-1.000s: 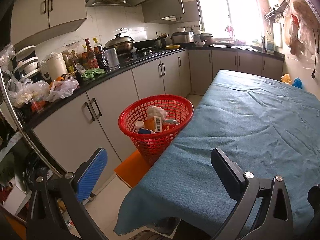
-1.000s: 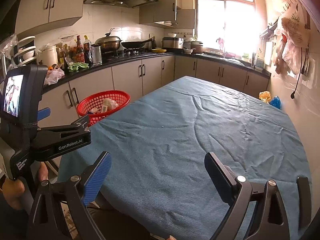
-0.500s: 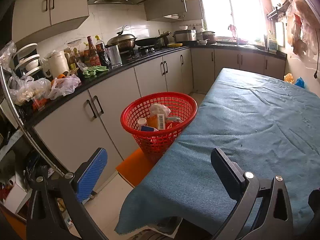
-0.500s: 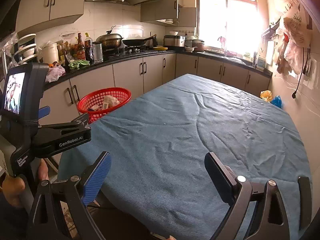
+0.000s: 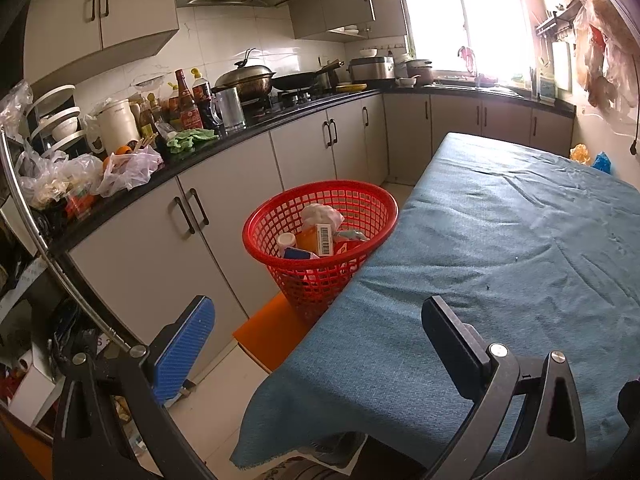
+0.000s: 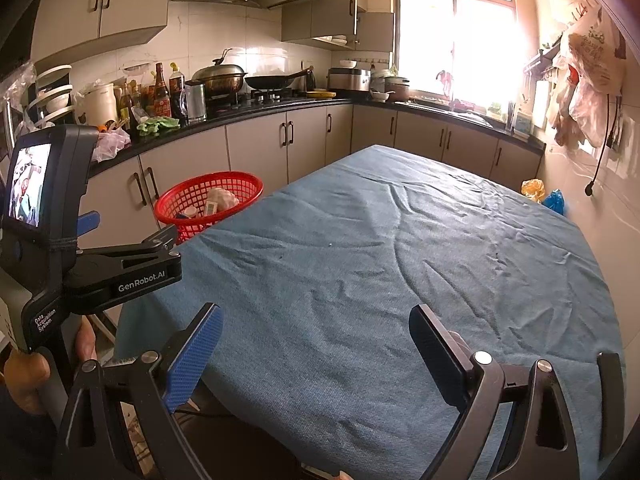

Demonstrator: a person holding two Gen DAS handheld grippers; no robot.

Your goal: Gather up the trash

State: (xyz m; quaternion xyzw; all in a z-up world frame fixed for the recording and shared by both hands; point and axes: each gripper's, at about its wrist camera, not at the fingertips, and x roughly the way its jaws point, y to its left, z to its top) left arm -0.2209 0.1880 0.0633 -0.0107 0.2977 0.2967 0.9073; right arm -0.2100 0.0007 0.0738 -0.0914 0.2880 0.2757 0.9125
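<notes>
A red mesh basket [image 5: 280,216] [image 6: 192,192] stands on an orange stool beside the table's left edge. It holds crumpled white paper [image 5: 322,214], a barcoded carton [image 5: 325,236] and a small bottle [image 5: 286,242]. The table wears a blue cloth [image 5: 500,248] [image 6: 380,248]. My left gripper [image 5: 316,344] hangs open over the table's near left corner, nothing between its fingers. My right gripper [image 6: 316,344] is open above the near edge of the cloth, also empty. The left gripper's body [image 6: 100,268] and a hand [image 6: 24,368] show at the left of the right wrist view.
A yellow bag [image 6: 533,190] and a blue bag [image 6: 554,201] lie at the table's far right corner by the wall. The black counter [image 5: 256,128] along the left carries bottles, a kettle, a wok and plastic bags. Cabinets [image 5: 160,232] stand close behind the basket.
Both views have shifted slightly; the basket sits a little nearer the middle of the left wrist view. Both grippers stay open and empty.
</notes>
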